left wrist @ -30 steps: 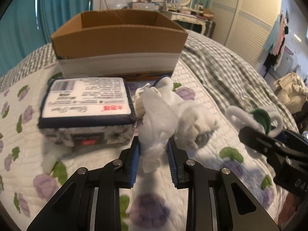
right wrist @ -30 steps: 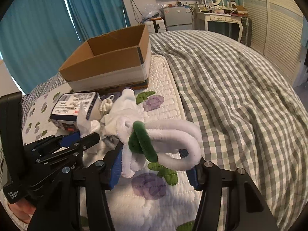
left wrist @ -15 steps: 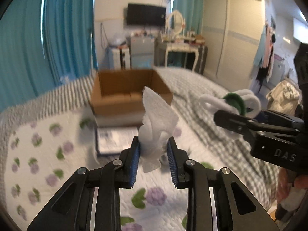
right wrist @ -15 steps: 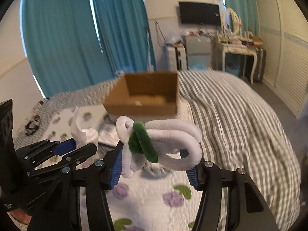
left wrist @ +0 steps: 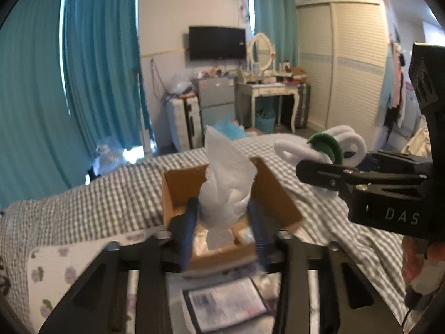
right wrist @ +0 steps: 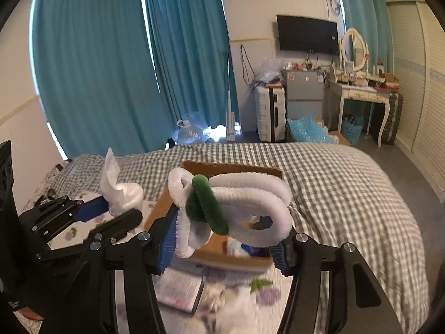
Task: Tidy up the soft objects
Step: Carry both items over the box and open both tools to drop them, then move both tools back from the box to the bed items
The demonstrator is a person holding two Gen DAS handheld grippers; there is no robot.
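tissue (left wrist: 226, 189) is clenched in the left gripper (left wrist: 224, 222), now lifted off the bed (left wrist: 83, 203) and hanging over the open box (left wrist: 180, 183), where a second ago it lay low beside the pack (left wrist: 225, 306). the right gripper (right wrist: 225, 239) has risen too, its fingers (right wrist: 167, 239) grasping the white and green loops (right wrist: 230, 206) just before the box (right wrist: 211, 253). both soft things look ready to drop in; release seems next.
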